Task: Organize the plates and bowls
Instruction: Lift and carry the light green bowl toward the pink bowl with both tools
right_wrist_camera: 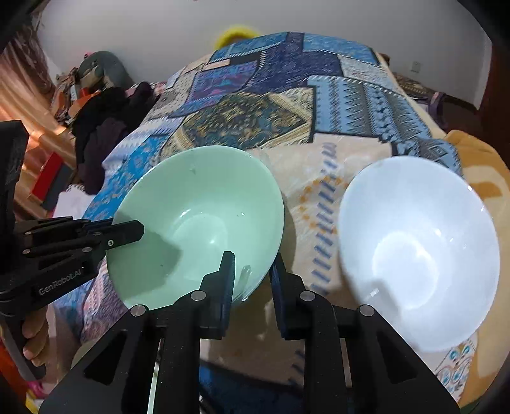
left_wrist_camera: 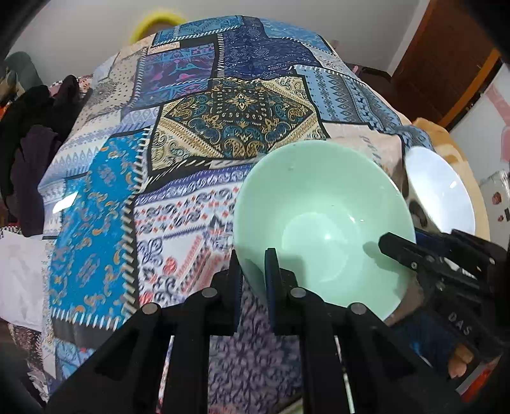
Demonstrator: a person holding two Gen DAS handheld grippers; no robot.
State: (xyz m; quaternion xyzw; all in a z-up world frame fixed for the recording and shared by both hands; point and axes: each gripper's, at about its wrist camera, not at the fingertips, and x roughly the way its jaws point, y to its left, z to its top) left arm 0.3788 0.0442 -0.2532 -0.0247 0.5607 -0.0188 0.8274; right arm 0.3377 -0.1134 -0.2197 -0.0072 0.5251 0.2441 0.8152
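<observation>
A mint green bowl [left_wrist_camera: 318, 207] [right_wrist_camera: 197, 197] stands upright on a patterned cloth. My left gripper [left_wrist_camera: 253, 274] is shut on the bowl's near left rim, one finger inside and one outside. My right gripper [right_wrist_camera: 253, 274] is shut on the opposite side of the same rim, again with the wall between its fingers. Each gripper shows in the other's view, with a black finger [left_wrist_camera: 398, 250] [right_wrist_camera: 127, 235] reaching over the rim. To the right of the green bowl stands a larger white bowl [right_wrist_camera: 417, 242] [left_wrist_camera: 436, 191], empty, upright and apart from it.
The patchwork cloth [left_wrist_camera: 223, 127] covers a raised surface that falls away at the sides. Dark clothes [left_wrist_camera: 32, 127] are piled beyond its left edge. A yellow object [left_wrist_camera: 153, 22] peeks over the far edge. A wooden door [left_wrist_camera: 446, 63] stands at the right.
</observation>
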